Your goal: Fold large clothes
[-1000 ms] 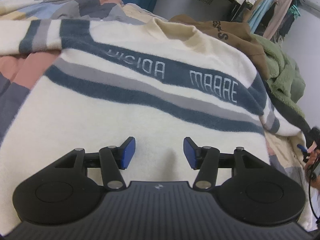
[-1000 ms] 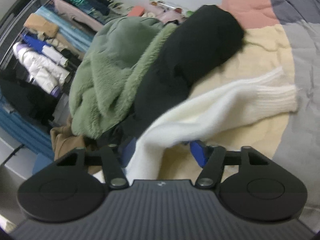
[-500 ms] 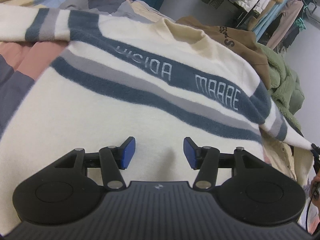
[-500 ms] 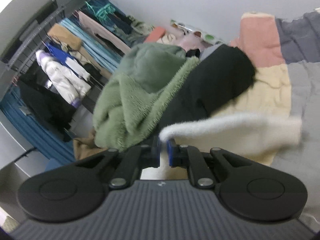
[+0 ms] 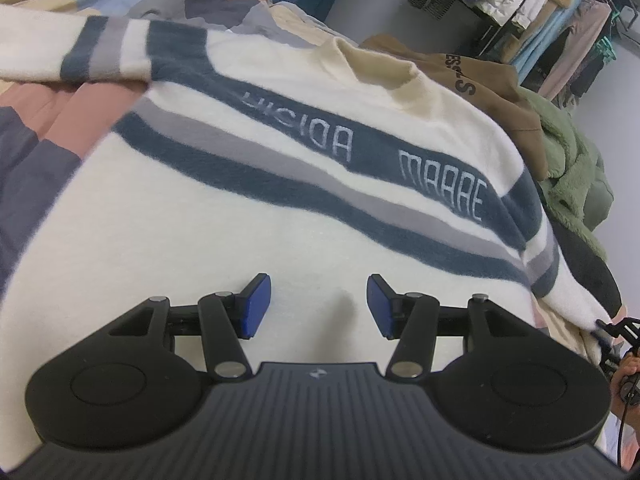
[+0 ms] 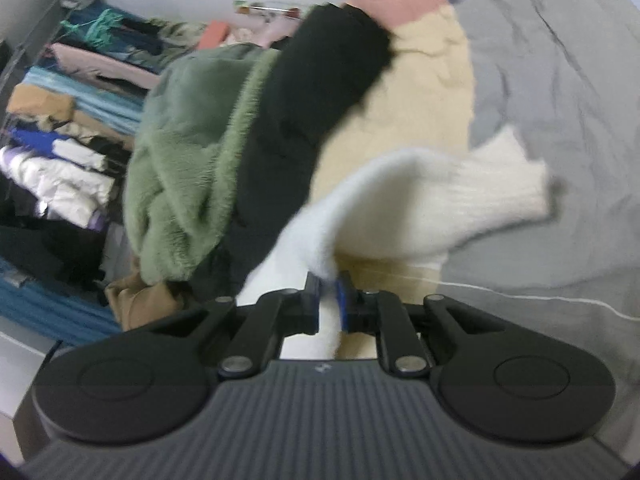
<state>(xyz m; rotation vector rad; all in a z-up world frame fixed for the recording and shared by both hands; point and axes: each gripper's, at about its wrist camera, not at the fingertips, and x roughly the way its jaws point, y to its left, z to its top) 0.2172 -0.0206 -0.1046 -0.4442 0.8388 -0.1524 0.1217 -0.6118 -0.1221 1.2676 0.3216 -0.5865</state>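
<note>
The cream striped sweater [image 5: 248, 240] lies spread on the patchwork quilt [image 5: 36, 136]. The left gripper [image 5: 318, 304] hovers over its body, jaws apart and empty. The right gripper [image 6: 329, 300], jaws just eased slightly wider, pinches the sweater's sleeve [image 6: 420, 200] beside a green fleece [image 6: 188, 160]

The cream sweater [image 5: 224, 240] is being cut off by the left and lower edges of the left wrist view, its hem being hidden behind the left gripper [image 5: 316, 306] housing. Its left sleeve [image 5: 80, 56] is being rendered blurred. In the right wrist view, the ribbed cuff [image 6: 504, 184] is being smeared by motion, and the cloth between the right gripper [image 6: 329, 300] pads is being partly concealed. The lettering on the brown garment [image 5: 472, 80] is being shown only in part. A hand [image 5: 628, 372] is being cropped at the right edge.
</note>
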